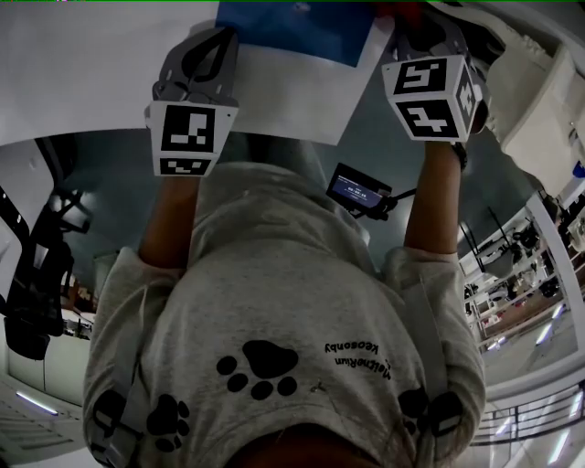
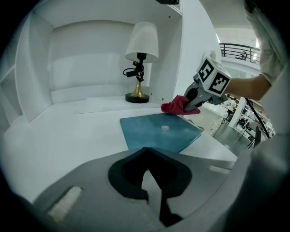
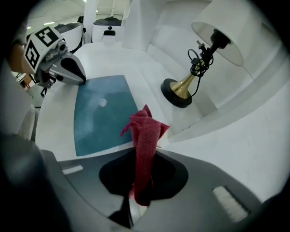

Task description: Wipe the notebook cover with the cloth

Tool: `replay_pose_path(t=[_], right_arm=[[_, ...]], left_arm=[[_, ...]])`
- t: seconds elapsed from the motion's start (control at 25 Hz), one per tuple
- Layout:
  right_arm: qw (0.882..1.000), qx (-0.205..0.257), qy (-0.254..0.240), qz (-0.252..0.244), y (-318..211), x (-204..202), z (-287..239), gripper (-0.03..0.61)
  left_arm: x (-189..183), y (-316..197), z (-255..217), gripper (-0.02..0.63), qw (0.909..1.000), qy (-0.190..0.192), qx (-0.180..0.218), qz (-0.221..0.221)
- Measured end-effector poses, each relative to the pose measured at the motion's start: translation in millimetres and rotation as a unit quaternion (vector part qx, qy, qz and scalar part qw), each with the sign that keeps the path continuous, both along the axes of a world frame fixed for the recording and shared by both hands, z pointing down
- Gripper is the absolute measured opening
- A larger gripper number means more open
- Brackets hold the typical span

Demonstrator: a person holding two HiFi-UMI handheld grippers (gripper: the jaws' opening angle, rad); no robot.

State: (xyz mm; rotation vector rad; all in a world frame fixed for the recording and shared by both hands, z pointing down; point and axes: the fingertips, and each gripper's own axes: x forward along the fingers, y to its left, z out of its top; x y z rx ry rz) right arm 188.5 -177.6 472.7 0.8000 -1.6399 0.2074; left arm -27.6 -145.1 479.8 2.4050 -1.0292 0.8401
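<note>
A blue notebook point(image 2: 158, 131) lies flat on the white desk point(image 2: 68, 131), with a small white spot point(image 2: 165, 128) on its cover. My right gripper point(image 3: 136, 199) is shut on a red cloth point(image 3: 146, 136), whose bunched end sticks out ahead of the jaws. In the left gripper view the cloth point(image 2: 176, 105) sits at the notebook's far right corner, beside the lamp. My left gripper point(image 2: 152, 199) is shut with nothing in it. Its tip point(image 3: 74, 74) is at the notebook's opposite edge. The head view shows only the notebook's near part point(image 1: 292, 27) between the two grippers.
A lamp point(image 2: 140, 59) with a brass base and white shade stands at the back of the desk, close to the cloth. White alcove walls point(image 2: 90, 54) enclose the desk behind and at the left. The desk's edge point(image 2: 217, 149) runs just right of the notebook.
</note>
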Motion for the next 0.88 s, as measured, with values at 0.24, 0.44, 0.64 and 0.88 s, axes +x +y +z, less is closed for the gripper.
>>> replay_pose_path(t=[0.24,0.44,0.64,0.88], right_arm=[[0.997,0.058,-0.037,-0.021,-6.4,-34.3,-49.0,0.044],[0.993,0.069,-0.076,-0.065,-3.6,-90.3,-67.1,0.044],[0.985,0.055,-0.105,-0.123,1.9,-150.0,-57.8,0.044],[0.98,0.012,-0.108,-0.169,0.8,-193.7,-27.9,0.044]], left_arm=[[0.2,-0.3,0.3,-0.002,1.0,-0.003,0.002,0.001],[-0.4,-0.7,-1.7,-0.002,1.0,-0.002,0.003,0.001],[-1.1,1.4,-1.8,-0.002,1.0,-0.002,0.003,0.001],[-0.4,0.8,-3.6,-0.002,1.0,-0.003,0.004,0.0]])
